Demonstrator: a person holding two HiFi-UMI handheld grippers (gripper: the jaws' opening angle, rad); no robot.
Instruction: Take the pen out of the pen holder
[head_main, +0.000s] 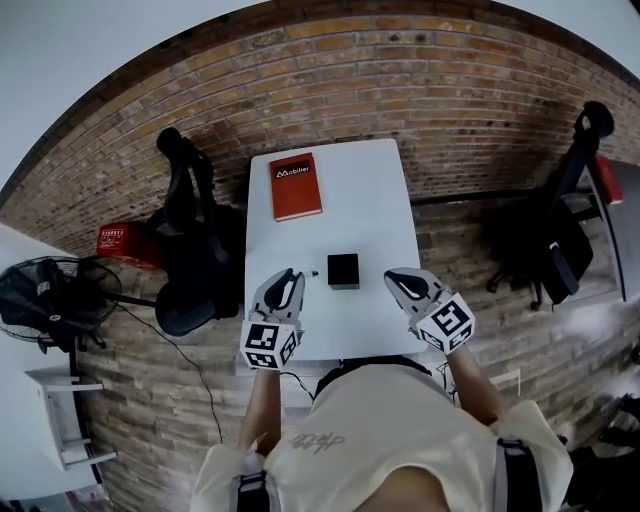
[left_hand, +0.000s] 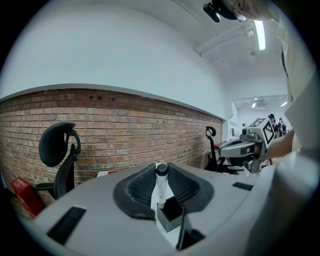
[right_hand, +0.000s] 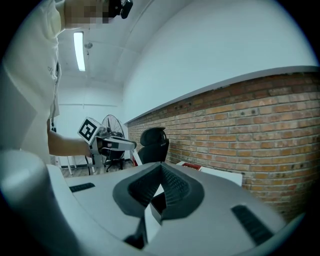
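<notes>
A black cube pen holder (head_main: 343, 270) stands in the middle of the white table (head_main: 370, 190). My left gripper (head_main: 292, 283) hovers just left of it, shut on a white pen (left_hand: 161, 186) with a black cap. The pen's end (head_main: 312, 273) pokes out of the fingertips, a small gap short of the holder. In the left gripper view (left_hand: 161, 172) the holder (left_hand: 170, 214) shows low between the jaws, below the pen. My right gripper (head_main: 404, 282) hangs to the right of the holder, its tips together and nothing in them (right_hand: 160, 168). The holder (right_hand: 156, 204) shows behind them.
A red book (head_main: 296, 186) lies at the table's far end. A black office chair (head_main: 190, 240) stands close to the table's left edge, another chair (head_main: 565, 225) off to the right, a fan (head_main: 50, 300) at far left. A brick wall (left_hand: 125, 130) runs behind.
</notes>
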